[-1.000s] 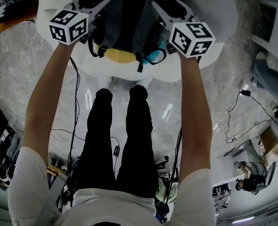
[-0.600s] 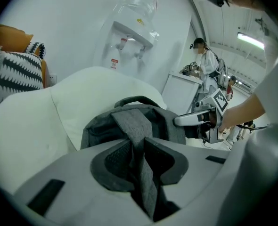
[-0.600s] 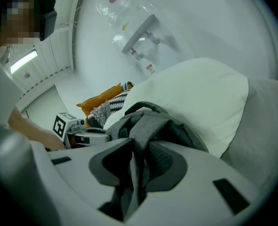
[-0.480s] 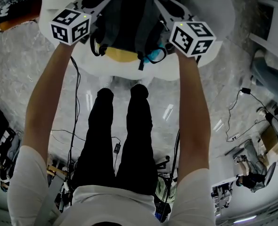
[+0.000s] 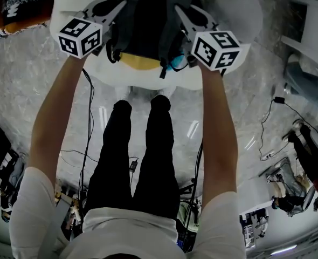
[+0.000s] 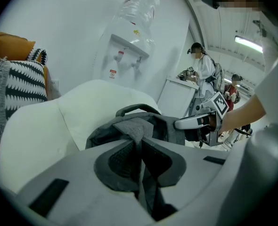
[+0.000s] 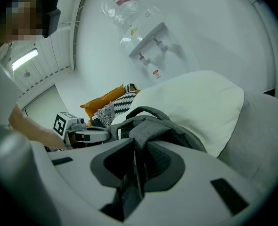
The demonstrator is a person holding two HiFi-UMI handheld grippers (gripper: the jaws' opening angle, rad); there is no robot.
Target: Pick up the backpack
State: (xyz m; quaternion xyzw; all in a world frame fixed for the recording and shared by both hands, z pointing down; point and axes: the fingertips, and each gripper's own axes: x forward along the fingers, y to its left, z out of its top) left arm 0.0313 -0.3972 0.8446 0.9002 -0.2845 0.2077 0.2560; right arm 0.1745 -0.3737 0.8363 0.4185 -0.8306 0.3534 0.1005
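Step in hand: grasp made, lift judged to be just starting. Backpack (image 5: 145, 20) lying on white chair (image 5: 148, 77), leaning against its backrest, between the two grippers.

Left gripper (image 6: 140, 147) clenched on a fold of grey strap (image 6: 136, 128); jaws just closed in, cloth pinched between the dark ribbed pads. Right gripper (image 7: 136, 161) likewise, clamped on the other strap (image 7: 143, 131), jaws just closed in on it.

Next move, as judged: raise both hands together and level, sharing the weight. Risk of thin cloth creeping through the pads, so no jerk. Dangling loops near the seat edge to be watched for snagging.

Materials:
- Backpack: soft grey woven cloth, slumped, no stiff form. Arched top handle (image 6: 134, 108). Yellow patch (image 5: 137, 62) and teal loop (image 5: 176, 63) at the near end.
- Chair: smooth, matt white, rounded shell.
- Gripper bodies: hard pale plastic, cube with square markers behind each.
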